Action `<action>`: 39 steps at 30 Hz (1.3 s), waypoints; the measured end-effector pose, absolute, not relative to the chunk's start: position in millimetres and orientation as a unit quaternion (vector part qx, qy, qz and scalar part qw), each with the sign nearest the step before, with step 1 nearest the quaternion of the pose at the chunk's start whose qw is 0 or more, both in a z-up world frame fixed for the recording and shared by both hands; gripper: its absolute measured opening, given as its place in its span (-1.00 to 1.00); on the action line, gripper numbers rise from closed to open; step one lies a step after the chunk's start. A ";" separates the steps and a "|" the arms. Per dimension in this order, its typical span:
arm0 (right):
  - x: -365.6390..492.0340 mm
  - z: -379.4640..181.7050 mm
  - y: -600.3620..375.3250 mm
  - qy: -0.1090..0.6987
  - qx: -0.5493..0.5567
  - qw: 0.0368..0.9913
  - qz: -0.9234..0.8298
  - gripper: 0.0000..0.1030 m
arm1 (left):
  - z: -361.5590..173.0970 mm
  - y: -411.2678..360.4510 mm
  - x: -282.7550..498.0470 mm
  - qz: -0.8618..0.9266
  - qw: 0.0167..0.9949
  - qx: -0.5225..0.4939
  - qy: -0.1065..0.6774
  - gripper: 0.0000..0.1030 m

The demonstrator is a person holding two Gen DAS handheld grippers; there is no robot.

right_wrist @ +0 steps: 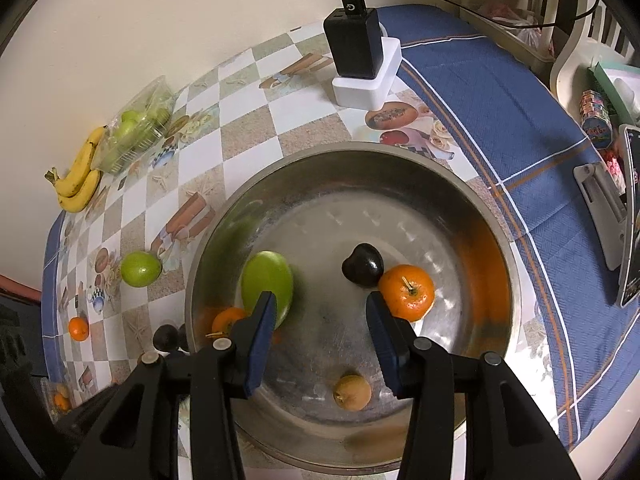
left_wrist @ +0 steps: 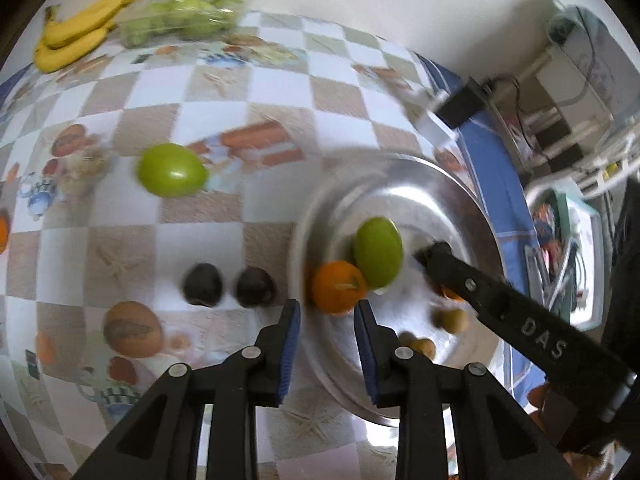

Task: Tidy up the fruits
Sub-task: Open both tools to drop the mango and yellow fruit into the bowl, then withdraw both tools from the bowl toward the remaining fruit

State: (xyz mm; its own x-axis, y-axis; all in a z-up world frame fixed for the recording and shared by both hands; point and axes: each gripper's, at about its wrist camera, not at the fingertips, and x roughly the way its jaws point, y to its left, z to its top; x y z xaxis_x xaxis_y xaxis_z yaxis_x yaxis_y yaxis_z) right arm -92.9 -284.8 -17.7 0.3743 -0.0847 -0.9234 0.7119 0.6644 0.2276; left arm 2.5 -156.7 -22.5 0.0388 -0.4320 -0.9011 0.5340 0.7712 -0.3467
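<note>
With both of my claws spread and empty, the left gripper (left_wrist: 326,312) hangs nearer the two dark fruits (left_wrist: 228,286) on the cloth, ahead and to its left, while the right gripper (right_wrist: 320,320) hovers inside the metal bowl (right_wrist: 400,152).

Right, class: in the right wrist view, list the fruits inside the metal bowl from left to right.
Small orange → green fruit → yellowish-brown fruit → dark fruit → stemmed orange, all inside the metal bowl.
</note>
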 end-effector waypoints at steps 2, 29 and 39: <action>-92.1 -17.6 -284.0 0.496 0.315 0.767 -0.259 -0.06 | -21.0 -147.1 12.1 -0.317 0.729 0.033 0.605 -0.39; -74.0 -22.4 -259.0 0.515 0.272 0.776 -0.241 0.56 | -24.2 -51.0 76.1 -0.129 0.789 -0.036 0.600 0.81; -67.7 -22.8 -251.5 0.518 0.250 0.785 -0.229 0.65 | -21.3 -46.1 77.3 -0.114 0.804 -0.023 0.582 1.00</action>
